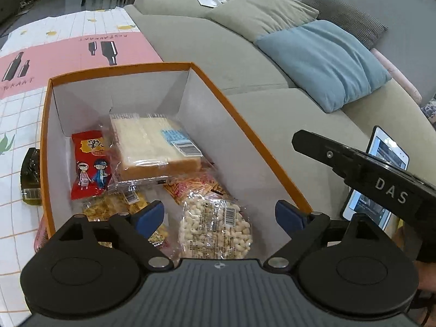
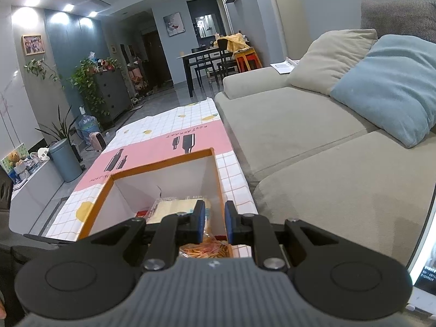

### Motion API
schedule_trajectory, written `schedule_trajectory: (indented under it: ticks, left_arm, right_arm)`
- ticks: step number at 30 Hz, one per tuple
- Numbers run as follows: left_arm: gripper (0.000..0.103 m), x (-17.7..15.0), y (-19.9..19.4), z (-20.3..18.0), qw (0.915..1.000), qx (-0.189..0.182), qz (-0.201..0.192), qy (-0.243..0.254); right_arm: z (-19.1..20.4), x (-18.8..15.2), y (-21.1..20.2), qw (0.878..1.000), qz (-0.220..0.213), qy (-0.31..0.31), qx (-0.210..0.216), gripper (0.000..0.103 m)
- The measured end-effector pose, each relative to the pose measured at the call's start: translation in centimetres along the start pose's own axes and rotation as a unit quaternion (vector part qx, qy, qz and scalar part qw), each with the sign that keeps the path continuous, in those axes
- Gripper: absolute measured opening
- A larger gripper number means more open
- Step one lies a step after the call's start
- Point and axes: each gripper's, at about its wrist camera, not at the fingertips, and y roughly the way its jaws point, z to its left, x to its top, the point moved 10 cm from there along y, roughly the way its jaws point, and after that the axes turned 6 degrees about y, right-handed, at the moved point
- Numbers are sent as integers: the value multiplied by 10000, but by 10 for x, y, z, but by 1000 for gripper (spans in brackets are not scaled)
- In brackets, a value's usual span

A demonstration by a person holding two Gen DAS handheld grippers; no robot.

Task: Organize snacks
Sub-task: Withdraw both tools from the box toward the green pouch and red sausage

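An orange-rimmed box (image 1: 122,69) with white walls stands on the tablecloth. In it lie a clear pack of sliced bread (image 1: 155,141), a red cartoon snack packet (image 1: 90,163), a yellow cracker pack (image 1: 114,204), an orange stick-snack packet (image 1: 196,188) and a puffed-rice pack (image 1: 215,226). My left gripper (image 1: 219,208) hangs open and wide over the box's near end, above the puffed rice and touching nothing. My right gripper (image 2: 214,218) is over the box (image 2: 163,163) near its right wall, pads almost together with nothing between them. Its black finger (image 1: 354,163) shows in the left wrist view.
A dark green packet (image 1: 31,177) lies outside the box's left wall, a pink one (image 1: 41,234) nearer me. A lit tablet (image 1: 381,169) leans at the right. The grey sofa (image 1: 231,49) with blue cushion (image 1: 327,60) runs along the table's right edge.
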Motion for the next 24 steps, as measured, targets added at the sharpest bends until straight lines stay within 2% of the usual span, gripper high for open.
schedule_trajectory:
  ticks: [5,10,16,24]
  left_arm:
    - [103,1,-7,0,9999,-22,-25,147]
    - [103,3,-25,6,9998,-34,-123,120]
    - [103,9,-55,24,9991,102,-417,-30]
    - [103,12,-97,83,9926,888,-761,-326]
  right_arm:
    - [4,2,-1,10000,-32,-14,15,14]
    - [16,8,-12,9996,-243,-79,88,14]
    - [41,9,-20,9992,-294,-266,94,14]
    - [92,13,-32,9967,-500,-569,275,15]
